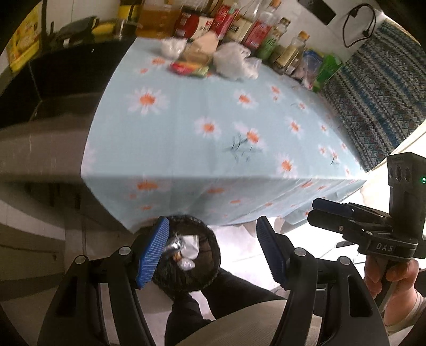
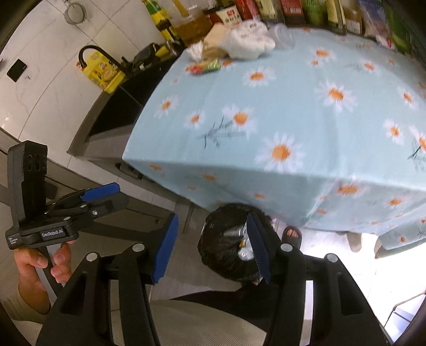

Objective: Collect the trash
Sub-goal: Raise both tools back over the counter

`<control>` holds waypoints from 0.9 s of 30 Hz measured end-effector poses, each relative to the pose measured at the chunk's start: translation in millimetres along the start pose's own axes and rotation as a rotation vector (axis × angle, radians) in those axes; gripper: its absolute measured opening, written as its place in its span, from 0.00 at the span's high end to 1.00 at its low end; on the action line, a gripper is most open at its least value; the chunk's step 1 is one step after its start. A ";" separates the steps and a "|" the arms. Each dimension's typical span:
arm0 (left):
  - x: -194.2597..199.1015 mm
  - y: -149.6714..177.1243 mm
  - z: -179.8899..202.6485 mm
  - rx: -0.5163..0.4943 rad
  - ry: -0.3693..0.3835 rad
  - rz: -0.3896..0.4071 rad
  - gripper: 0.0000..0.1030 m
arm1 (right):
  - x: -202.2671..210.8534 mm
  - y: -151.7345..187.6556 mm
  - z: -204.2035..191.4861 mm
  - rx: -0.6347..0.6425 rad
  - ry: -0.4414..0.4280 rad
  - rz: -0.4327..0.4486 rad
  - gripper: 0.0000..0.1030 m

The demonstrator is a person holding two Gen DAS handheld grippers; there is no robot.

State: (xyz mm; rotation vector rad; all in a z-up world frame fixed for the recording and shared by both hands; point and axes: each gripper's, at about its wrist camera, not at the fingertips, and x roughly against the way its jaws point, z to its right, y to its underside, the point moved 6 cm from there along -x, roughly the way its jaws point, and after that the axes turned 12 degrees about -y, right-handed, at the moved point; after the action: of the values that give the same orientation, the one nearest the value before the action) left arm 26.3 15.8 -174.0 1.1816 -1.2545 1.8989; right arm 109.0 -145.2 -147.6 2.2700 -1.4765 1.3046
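Note:
A black-lined trash bin stands on the floor below the table's front edge and holds crumpled white and silver wrappers. My left gripper hangs above it, open, with nothing between its blue pads. My right gripper is open and empty too, over the same bin. On the far side of the daisy tablecloth lie a white plastic bag, a red and green wrapper, a tissue and brown paper. Each gripper shows in the other's view, the right gripper and the left gripper.
A row of bottles and cartons lines the table's back edge. A black sink with a faucet sits left of the table. The person's dark trouser leg and sandalled foot are beside the bin. A patterned cloth hangs at the right.

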 end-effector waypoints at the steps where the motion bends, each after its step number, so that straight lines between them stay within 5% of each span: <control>1: 2.4 -4.7 1.3 -0.004 0.001 0.008 0.36 | 2.1 -3.9 1.2 0.004 0.003 0.006 0.48; 14: 6.8 -75.1 12.7 -0.015 -0.035 0.084 0.35 | 29.6 -88.2 20.6 0.093 0.047 0.065 0.34; 27: -20.7 -145.8 15.2 0.020 -0.103 0.085 0.19 | 14.5 -165.6 43.5 0.172 0.027 0.023 0.26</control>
State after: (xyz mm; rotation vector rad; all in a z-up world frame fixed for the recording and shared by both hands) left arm 160.4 60.1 -129.5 1.2688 -1.3632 1.9370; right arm 268.7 -93.5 -110.6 2.3334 -1.4375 1.5176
